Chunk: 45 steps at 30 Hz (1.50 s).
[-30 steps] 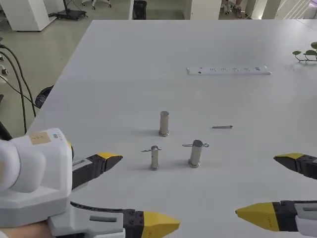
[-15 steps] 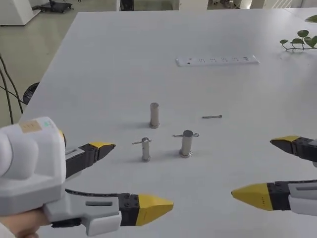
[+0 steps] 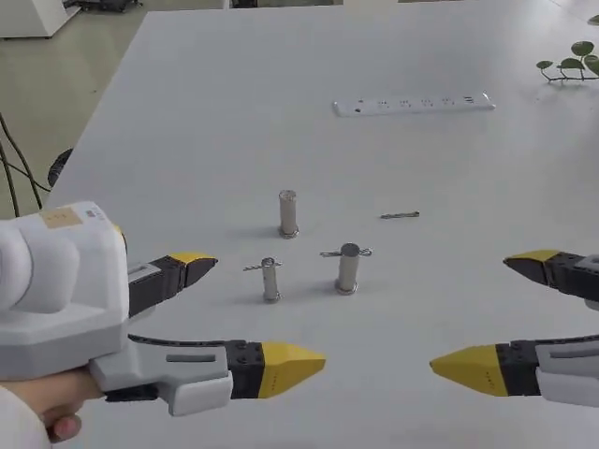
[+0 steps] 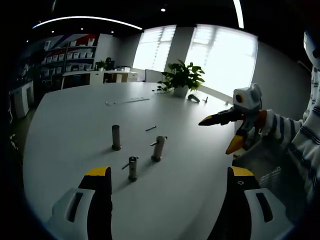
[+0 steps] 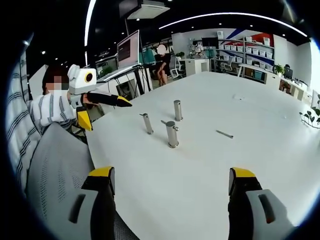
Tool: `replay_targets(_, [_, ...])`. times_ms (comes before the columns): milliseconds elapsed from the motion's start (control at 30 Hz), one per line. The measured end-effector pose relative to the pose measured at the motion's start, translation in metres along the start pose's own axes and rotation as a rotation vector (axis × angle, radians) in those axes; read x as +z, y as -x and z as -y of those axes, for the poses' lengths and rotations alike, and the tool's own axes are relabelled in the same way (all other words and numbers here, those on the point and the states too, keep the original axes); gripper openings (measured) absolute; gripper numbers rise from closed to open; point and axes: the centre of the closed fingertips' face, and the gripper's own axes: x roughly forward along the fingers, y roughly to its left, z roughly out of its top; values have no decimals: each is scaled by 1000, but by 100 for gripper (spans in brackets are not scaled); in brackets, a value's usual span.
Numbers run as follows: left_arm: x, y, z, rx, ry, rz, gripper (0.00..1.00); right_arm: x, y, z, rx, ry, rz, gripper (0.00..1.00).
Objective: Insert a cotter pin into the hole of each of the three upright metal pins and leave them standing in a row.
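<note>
Three upright metal pins stand on the white table (image 3: 187, 140). The back pin (image 3: 288, 213) has an empty hole. The small front-left pin (image 3: 270, 279) and the thicker right pin (image 3: 348, 267) each carry a cotter pin. A loose cotter pin (image 3: 400, 215) lies flat to the right of them. My left gripper (image 3: 262, 311) is open and empty, in front of the pins to the left. My right gripper (image 3: 473, 312) is open and empty, to the front right. In the left gripper view the pins (image 4: 132, 168) stand ahead between the jaws. In the right gripper view, the loose cotter pin (image 5: 224, 134) lies beyond the pins (image 5: 172, 134).
A white power strip (image 3: 414, 103) lies at the back of the table, and a leafy sprig (image 3: 566, 64) at the back right. The table's left edge drops to the floor with cables (image 3: 19, 178). A grey mesh chair (image 5: 55, 165) stands beside the table.
The head camera has shifted, so the whole scene sits a little higher and further left. Both grippers stay open near the front. The pins and the loose cotter pin have not moved.
</note>
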Motion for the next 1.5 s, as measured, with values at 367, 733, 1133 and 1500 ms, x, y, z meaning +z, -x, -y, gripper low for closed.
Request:
replay_targets(367, [7, 3, -11, 59, -6, -10, 95, 1, -4, -1, 28, 28, -19, 92])
replay_targets(733, [14, 7, -19, 71, -1, -5, 95, 5, -1, -6, 7, 29, -14, 92])
replay_targets(1133, [34, -12, -39, 80, -55, -19, 93, 6, 4, -1, -42, 22, 2, 91])
replay_targets(1500, [51, -44, -61, 84, -95, -31, 81, 5, 14, 6, -82, -8, 16, 91])
